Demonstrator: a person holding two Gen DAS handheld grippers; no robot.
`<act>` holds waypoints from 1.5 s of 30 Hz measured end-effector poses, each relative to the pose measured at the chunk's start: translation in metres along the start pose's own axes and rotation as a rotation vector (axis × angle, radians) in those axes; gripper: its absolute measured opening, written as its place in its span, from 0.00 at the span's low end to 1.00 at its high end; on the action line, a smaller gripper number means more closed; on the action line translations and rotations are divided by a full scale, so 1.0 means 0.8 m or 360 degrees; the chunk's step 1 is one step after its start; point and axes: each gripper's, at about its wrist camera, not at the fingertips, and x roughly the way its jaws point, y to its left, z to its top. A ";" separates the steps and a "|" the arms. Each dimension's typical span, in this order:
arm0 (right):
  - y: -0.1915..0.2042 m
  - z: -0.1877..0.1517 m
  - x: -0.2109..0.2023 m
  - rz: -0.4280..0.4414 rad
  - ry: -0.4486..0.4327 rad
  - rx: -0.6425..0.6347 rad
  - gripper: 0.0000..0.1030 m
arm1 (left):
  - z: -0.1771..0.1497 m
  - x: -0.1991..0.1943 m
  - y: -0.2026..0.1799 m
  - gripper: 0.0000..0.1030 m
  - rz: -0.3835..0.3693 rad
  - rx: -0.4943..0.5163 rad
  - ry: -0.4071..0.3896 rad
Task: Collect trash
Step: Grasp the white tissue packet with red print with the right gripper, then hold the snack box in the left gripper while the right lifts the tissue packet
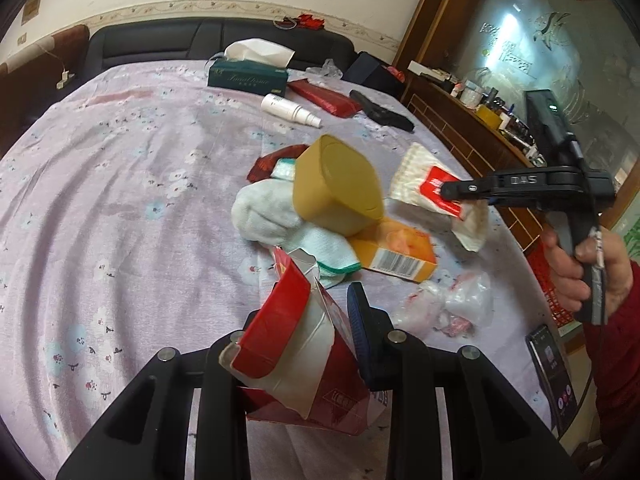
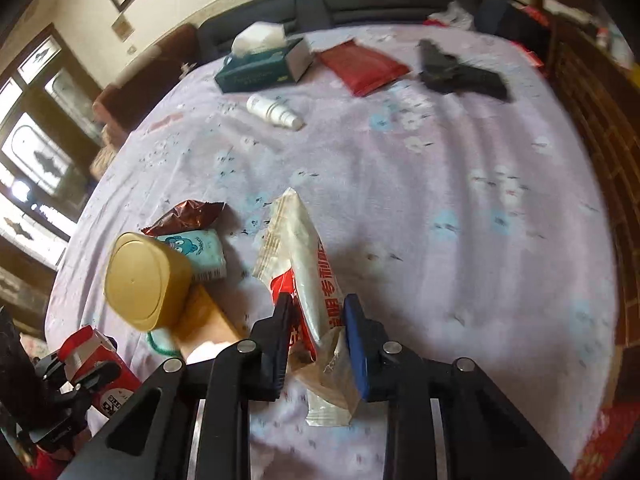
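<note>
Open bedsheet (image 2: 460, 208) right of the gold tub (image 2: 146, 280) clutter.

A bed (image 1: 120, 200) covered by a pale lilac floral sheet carries everything. Toward its far end lie a dark green tissue box (image 1: 247, 76), a white spray bottle (image 1: 290, 110), a flat red packet (image 1: 325, 98) and a black gun-shaped object (image 1: 382, 112). Nearer lie a white cloth (image 1: 264, 216), an orange carton (image 1: 394, 256) with a gold tub (image 1: 336, 188) resting on it, crumpled clear plastic (image 1: 452, 304) and a phone (image 1: 550, 376) at the edge.
</note>
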 end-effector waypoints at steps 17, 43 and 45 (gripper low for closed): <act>0.051 -0.163 -0.169 0.0034 -0.0497 0.0107 0.27 | -0.019 -0.043 -0.070 0.28 -0.0101 0.0188 -0.0095; 0.031 -0.228 -0.169 0.0110 -0.0587 0.0231 0.27 | -0.030 -0.050 -0.125 0.28 -0.0135 0.0317 -0.0077; 0.030 -0.229 -0.171 0.0117 -0.0590 0.0231 0.27 | -0.029 -0.050 -0.127 0.28 -0.0136 0.0322 -0.0077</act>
